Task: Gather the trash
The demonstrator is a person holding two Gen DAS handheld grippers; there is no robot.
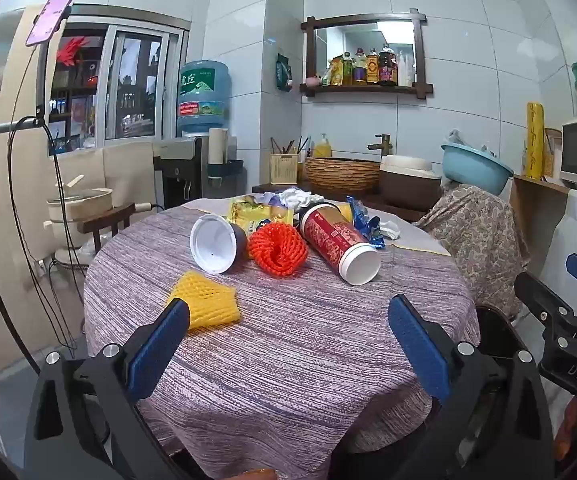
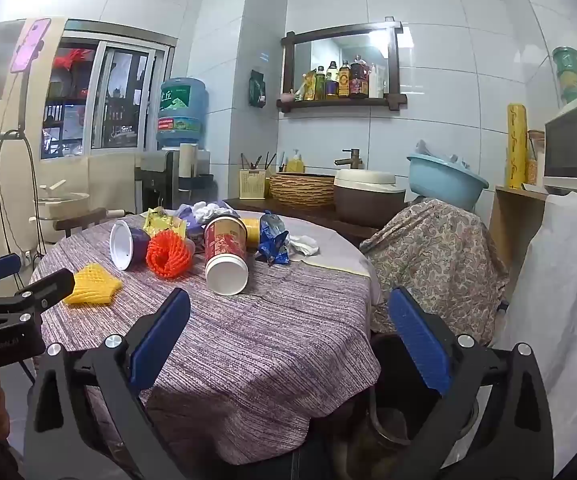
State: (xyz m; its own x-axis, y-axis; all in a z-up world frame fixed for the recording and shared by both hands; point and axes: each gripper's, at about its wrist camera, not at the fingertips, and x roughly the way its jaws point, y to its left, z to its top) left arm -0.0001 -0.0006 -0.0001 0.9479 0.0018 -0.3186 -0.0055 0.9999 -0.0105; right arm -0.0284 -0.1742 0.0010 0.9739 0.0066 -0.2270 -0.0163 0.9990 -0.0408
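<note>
Trash lies on a round table with a striped purple cloth (image 1: 288, 360) (image 2: 268, 340). A yellow foam net (image 1: 208, 300) (image 2: 92, 284) sits nearest, by my left gripper's left finger. Behind it lie a tipped purple cup (image 1: 216, 244) (image 2: 126, 246), an orange foam net (image 1: 278, 248) (image 2: 168, 254), a tipped red paper cup (image 1: 340, 246) (image 2: 226, 252), a blue wrapper (image 1: 366, 220) (image 2: 272, 240), yellow packets (image 1: 256, 212) (image 2: 160, 218) and crumpled tissue (image 1: 296, 196) (image 2: 302, 244). My left gripper (image 1: 288, 344) and right gripper (image 2: 288, 340) hover wide open and empty over the near table edge.
A dark bin (image 2: 404, 408) stands below the table's right edge. A chair under patterned fabric (image 1: 476, 232) (image 2: 436, 260) sits to the right. Behind are a counter with a woven basket (image 1: 342, 174), a rice cooker (image 2: 368, 196) and a blue basin (image 2: 446, 184). A phone stand (image 1: 40, 120) rises at left.
</note>
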